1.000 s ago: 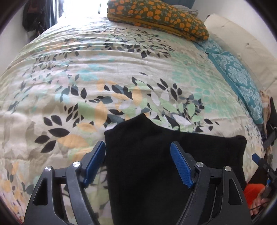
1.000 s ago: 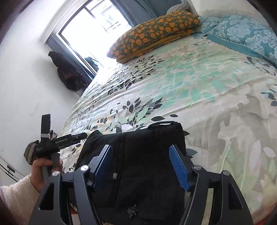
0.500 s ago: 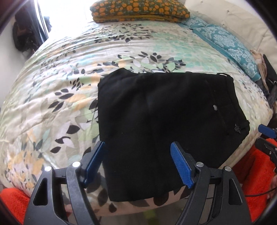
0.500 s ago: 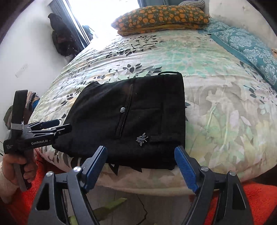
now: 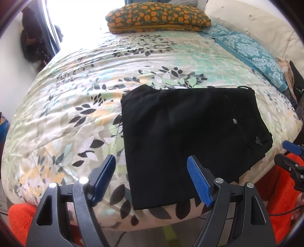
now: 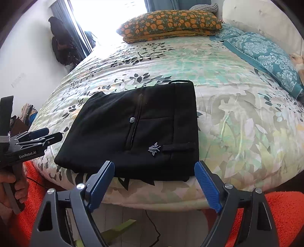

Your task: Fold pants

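Note:
Black pants (image 5: 180,133) lie folded in a flat rectangle on the floral bedcover (image 5: 76,95), close to the bed's near edge. In the right wrist view the pants (image 6: 133,129) show a button, a zip line, a small silver bee badge and a belt loop. My left gripper (image 5: 151,158) hangs open just off the near edge of the bed, nothing between its blue pads. My right gripper (image 6: 153,163) is held back over the bed's edge, its jaws opening and empty. Each wrist view also shows the other gripper: the left (image 6: 38,136), held in a hand, and the right (image 5: 290,152).
An orange-patterned pillow (image 5: 157,17) and a teal pillow (image 5: 252,49) lie at the head of the bed. An orange rug (image 6: 285,209) covers the floor below. A dark garment (image 6: 60,43) hangs by the window. A green object (image 6: 117,228) and a cable lie under the bed's edge.
Both grippers have drawn back from over the pants to beyond the bed's edge, so the whole folded bundle is now in view. The right jaws have spread wider.

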Demonstrator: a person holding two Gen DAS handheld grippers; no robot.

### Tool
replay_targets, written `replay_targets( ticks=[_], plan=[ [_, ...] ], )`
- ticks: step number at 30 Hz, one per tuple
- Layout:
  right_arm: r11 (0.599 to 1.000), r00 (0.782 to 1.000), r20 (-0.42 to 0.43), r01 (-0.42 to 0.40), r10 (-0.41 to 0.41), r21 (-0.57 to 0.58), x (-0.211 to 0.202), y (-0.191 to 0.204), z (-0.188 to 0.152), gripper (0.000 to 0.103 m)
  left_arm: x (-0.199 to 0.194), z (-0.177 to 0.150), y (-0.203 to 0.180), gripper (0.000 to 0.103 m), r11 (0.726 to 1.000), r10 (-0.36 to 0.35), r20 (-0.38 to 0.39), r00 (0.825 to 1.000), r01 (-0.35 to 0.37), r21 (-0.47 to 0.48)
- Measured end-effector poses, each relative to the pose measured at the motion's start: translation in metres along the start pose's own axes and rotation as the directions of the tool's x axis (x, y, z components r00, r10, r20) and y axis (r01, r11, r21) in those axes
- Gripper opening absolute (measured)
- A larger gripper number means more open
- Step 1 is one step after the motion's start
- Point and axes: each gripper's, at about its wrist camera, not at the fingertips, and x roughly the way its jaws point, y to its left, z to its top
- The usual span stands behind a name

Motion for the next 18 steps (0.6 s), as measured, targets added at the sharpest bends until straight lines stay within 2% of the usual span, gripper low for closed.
replay_targets(
  ticks=[6,9,14,18],
  plan=[
    [0.998,0.999,0.012,0.03,-0.031,0.051,-0.003,-0.012,-0.005,0.09,-0.006,-0.012,0.008,0.08,1.0,-0.026,-0.031,0.999,0.026,-0.01],
    [0.995,0.999,0.026,0.045,-0.048,0.084,-0.009,-0.02,-0.004,0.09,-0.014,-0.021,0.011,0.08,1.0,-0.013,-0.034,0.999,0.013,-0.008],
    [0.986,0.989,0.041,0.137,-0.141,0.096,-0.02,-0.02,-0.002,0.103,-0.04,-0.028,0.009,0.08,0.999,0.039,0.036,0.999,-0.04,0.035],
    [0.976,0.982,0.012,0.188,-0.191,0.11,-0.022,-0.021,-0.004,0.103,-0.064,-0.026,0.005,0.08,0.994,0.094,0.14,0.986,-0.101,0.048]
  ],
)
